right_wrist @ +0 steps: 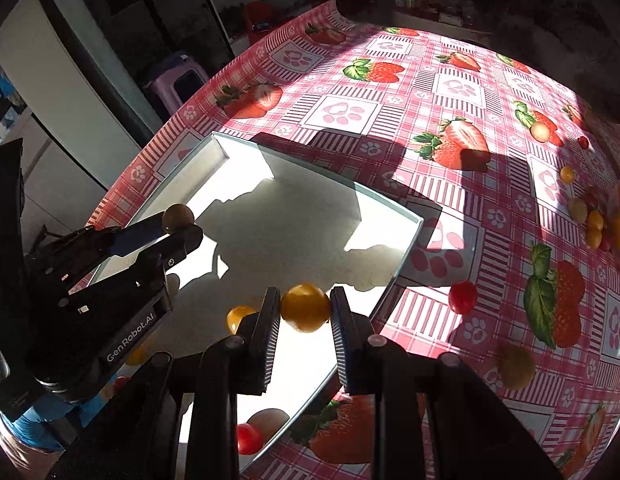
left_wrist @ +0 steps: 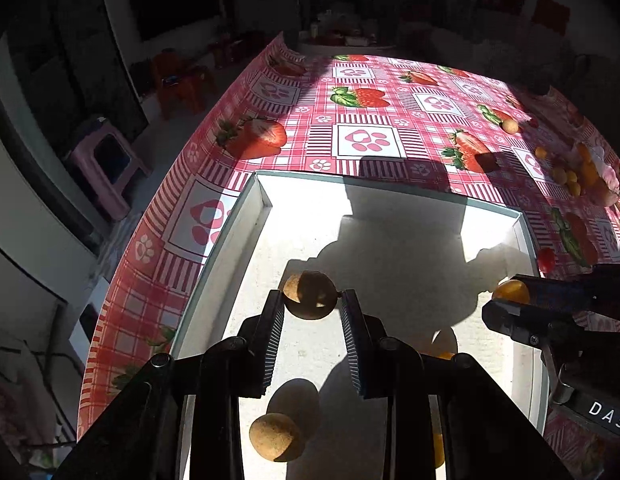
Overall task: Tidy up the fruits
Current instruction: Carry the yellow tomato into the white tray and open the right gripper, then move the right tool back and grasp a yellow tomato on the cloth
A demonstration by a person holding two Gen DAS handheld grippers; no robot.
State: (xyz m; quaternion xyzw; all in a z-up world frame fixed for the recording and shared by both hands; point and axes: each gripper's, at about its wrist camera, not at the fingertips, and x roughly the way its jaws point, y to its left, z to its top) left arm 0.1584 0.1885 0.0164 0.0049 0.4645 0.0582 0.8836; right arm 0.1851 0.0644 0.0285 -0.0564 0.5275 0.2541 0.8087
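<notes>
My left gripper (left_wrist: 311, 300) is shut on a round brown longan (left_wrist: 311, 295) and hangs over the white shallow box (left_wrist: 225, 232). From the right wrist view the same gripper (right_wrist: 181, 225) shows at the left, the brown longan (right_wrist: 177, 217) pinched at its tips. My right gripper (right_wrist: 305, 307) is shut on a small yellow tomato (right_wrist: 305, 307) above the white box (right_wrist: 406, 252) near its right rim; it appears in the left wrist view as the right gripper (left_wrist: 506, 298) with the yellow tomato (left_wrist: 511, 291). Another brown longan (left_wrist: 274, 437) lies inside the box.
A red cherry tomato (right_wrist: 462, 297) and a yellow fruit (right_wrist: 516, 366) lie on the strawberry tablecloth (right_wrist: 390, 92) right of the box. A pile of yellow fruits (right_wrist: 594, 222) sits at the far right. Inside the box lie a yellow tomato (right_wrist: 237, 317) and a red tomato (right_wrist: 249, 438). A purple stool (left_wrist: 105, 164) stands left of the table.
</notes>
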